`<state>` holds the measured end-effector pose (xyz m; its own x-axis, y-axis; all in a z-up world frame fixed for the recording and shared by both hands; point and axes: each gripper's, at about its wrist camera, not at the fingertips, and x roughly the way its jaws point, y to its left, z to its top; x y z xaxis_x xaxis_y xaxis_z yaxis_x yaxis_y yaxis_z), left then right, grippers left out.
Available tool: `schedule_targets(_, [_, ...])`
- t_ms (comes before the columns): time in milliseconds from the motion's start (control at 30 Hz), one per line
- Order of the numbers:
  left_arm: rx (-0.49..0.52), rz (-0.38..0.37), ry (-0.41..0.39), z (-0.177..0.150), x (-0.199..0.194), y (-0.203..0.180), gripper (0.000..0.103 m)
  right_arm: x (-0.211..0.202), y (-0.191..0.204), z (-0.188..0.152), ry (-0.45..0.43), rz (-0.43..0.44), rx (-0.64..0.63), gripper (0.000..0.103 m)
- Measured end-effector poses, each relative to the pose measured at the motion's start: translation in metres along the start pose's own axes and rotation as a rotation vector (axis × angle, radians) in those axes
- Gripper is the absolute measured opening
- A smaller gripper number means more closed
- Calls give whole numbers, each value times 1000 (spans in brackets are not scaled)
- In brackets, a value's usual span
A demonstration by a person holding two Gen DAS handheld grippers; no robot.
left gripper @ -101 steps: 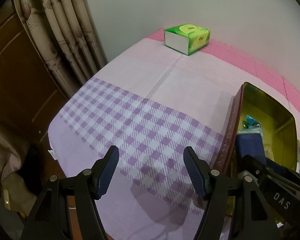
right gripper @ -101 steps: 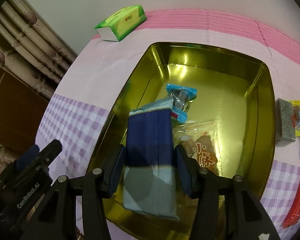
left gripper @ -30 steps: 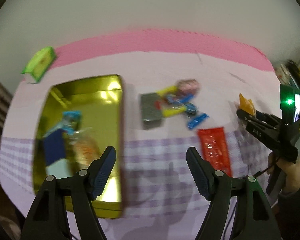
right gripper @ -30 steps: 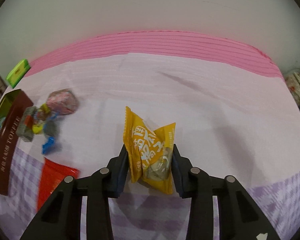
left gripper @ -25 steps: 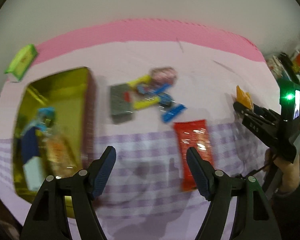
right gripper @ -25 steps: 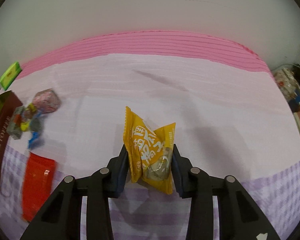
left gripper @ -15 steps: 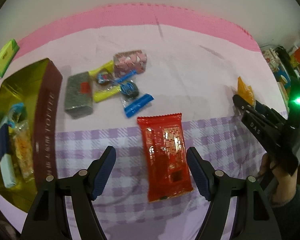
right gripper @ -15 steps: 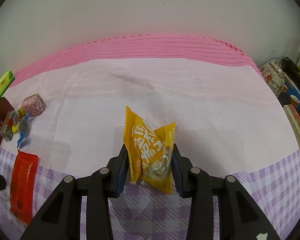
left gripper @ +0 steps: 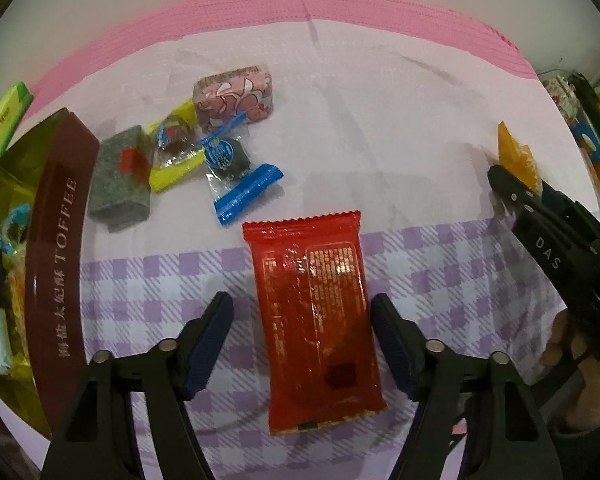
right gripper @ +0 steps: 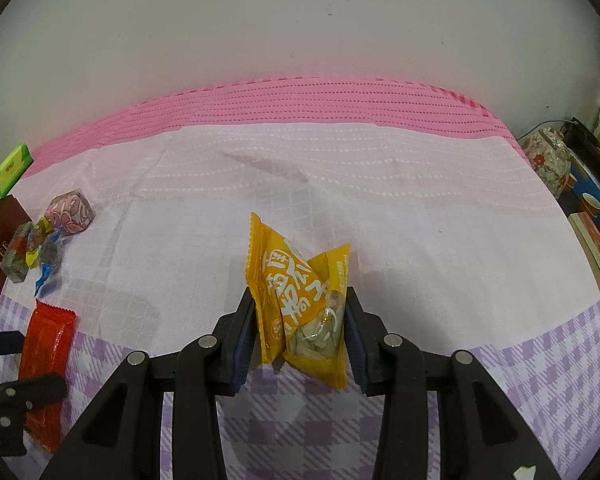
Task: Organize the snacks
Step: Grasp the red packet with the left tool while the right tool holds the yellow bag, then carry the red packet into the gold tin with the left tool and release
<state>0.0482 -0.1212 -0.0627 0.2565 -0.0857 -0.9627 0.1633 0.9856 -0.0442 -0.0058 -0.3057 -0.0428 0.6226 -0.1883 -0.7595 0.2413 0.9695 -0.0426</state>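
So we've got the left gripper [left gripper: 302, 344] straddling the red pack [left gripper: 314, 312], which lies flat on the checked cloth [left gripper: 440, 264]; its jaws have just been narrowing but sit spread, clear of both long edges, with the tin [left gripper: 56, 248] out at 9 o'clock. We'd drop straight down, keep centred, and squeeze across the narrow width so the slick foil doesn't skate. Right gripper [right gripper: 300, 334] is pinching the yellow pack [right gripper: 300, 300] clear of the cloth.

Red packet [left gripper: 314, 312] flat on cloth
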Motion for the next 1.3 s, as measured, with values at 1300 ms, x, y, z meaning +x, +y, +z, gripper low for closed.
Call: schedule_targets(1300, [43,-10,-74,-2,-53,37,45,0,-1,0,-1,7,-3,41])
